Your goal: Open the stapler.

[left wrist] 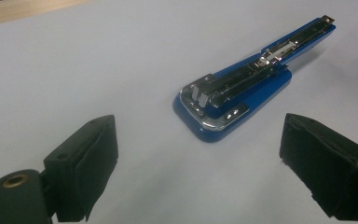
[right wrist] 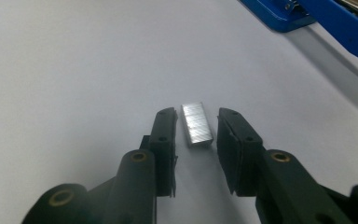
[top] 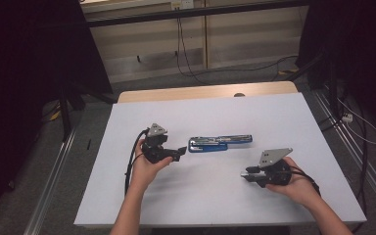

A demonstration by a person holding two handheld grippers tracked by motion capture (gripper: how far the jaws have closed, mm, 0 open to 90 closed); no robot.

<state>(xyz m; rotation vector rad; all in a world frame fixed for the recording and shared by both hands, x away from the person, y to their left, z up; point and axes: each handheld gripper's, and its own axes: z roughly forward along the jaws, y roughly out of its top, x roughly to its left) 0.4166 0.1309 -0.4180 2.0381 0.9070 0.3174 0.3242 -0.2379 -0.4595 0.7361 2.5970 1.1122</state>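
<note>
At the near right of the table (top: pixel 127 196), the right gripper (top: pixel 246 176) is held low in the person's right hand (top: pixel 298 186), pointing left across the white surface. In the right gripper view a strip of staples (right wrist: pixel 196 125) is seen lying flat on the table between the two black jaws, its long axis running along the jaws and away from the camera. A narrow gap is left on each side, so the pads (right wrist: pixel 165 135) are judged not yet to press on the strip; the jaws are partly drawn in around it and nothing is pinched. The coming move is judged to turn on this alignment: the strip lies straight ahead of the claw, lengthwise between the pads, and only a further squeeze across its short width is called for. Farther off, at the middle of the table, a blue stapler (top: pixel 219 143) is laid open, its long axis running left to right and its magazine exposed. Just to its left the left gripper (top: pixel 180 152) is held in the left hand (top: pixel 147 169), its jaws spread wide and empty, pointed at the stapler's blunt end (left wrist: pixel 205 116).
</note>
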